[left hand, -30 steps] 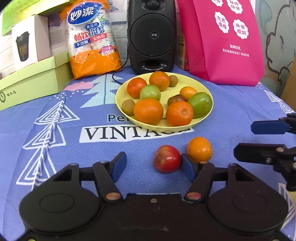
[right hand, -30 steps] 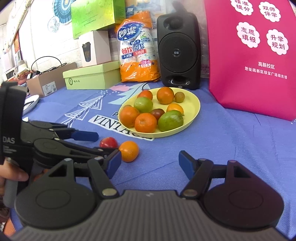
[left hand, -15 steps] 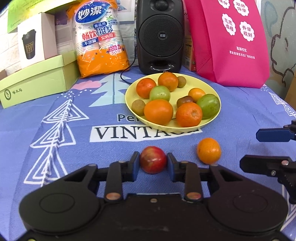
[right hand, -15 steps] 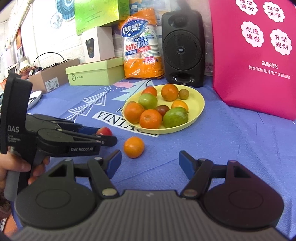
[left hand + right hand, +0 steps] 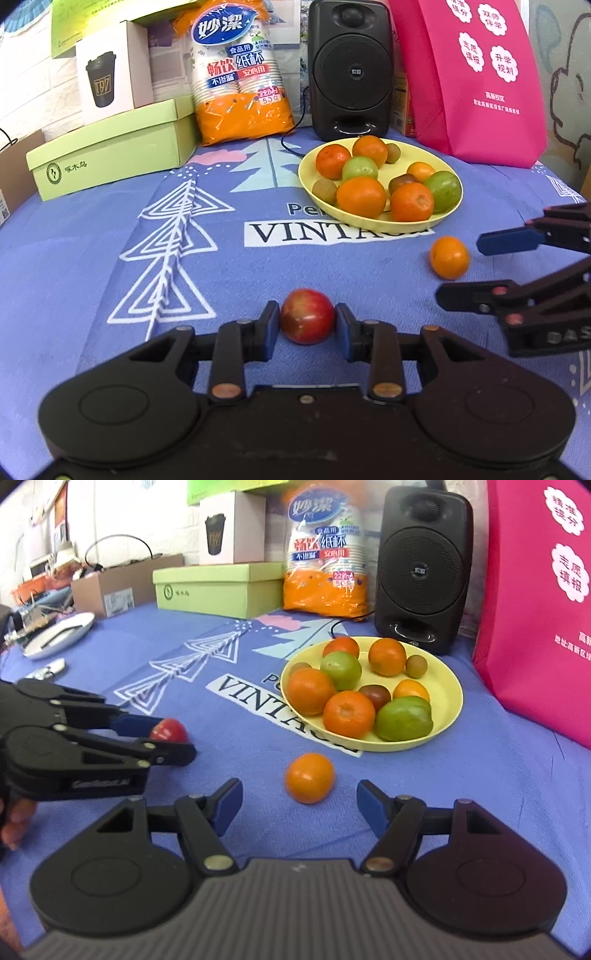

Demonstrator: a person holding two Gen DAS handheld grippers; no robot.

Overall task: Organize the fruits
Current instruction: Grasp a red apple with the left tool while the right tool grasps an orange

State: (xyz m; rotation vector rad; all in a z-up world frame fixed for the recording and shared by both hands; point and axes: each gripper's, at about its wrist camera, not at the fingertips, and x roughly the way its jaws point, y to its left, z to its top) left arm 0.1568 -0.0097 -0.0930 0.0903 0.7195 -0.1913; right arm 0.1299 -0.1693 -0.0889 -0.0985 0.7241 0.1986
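Observation:
My left gripper [image 5: 307, 322] is shut on a red apple [image 5: 307, 316], held low over the blue cloth; the same apple [image 5: 169, 731] shows between its fingers in the right wrist view. A loose orange [image 5: 449, 257] lies on the cloth right of it, in front of the yellow plate [image 5: 306, 176] that holds several oranges, green fruits and small brown fruits. My right gripper [image 5: 299, 805] is open and empty, with the orange [image 5: 309, 777] just ahead of its fingertips, slightly left of centre. The plate [image 5: 448, 698] sits beyond it.
At the back stand a black speaker [image 5: 349, 70], a bag of paper cups [image 5: 240, 74], a green box [image 5: 110, 147], a white cup box [image 5: 110, 70] and a pink bag [image 5: 476, 81]. A cardboard box [image 5: 122, 585] and a silver plate [image 5: 59, 635] sit far left.
My left gripper closed on the red apple and drew it back to the left, away from the orange. My right gripper moved forward toward the orange and stayed open.

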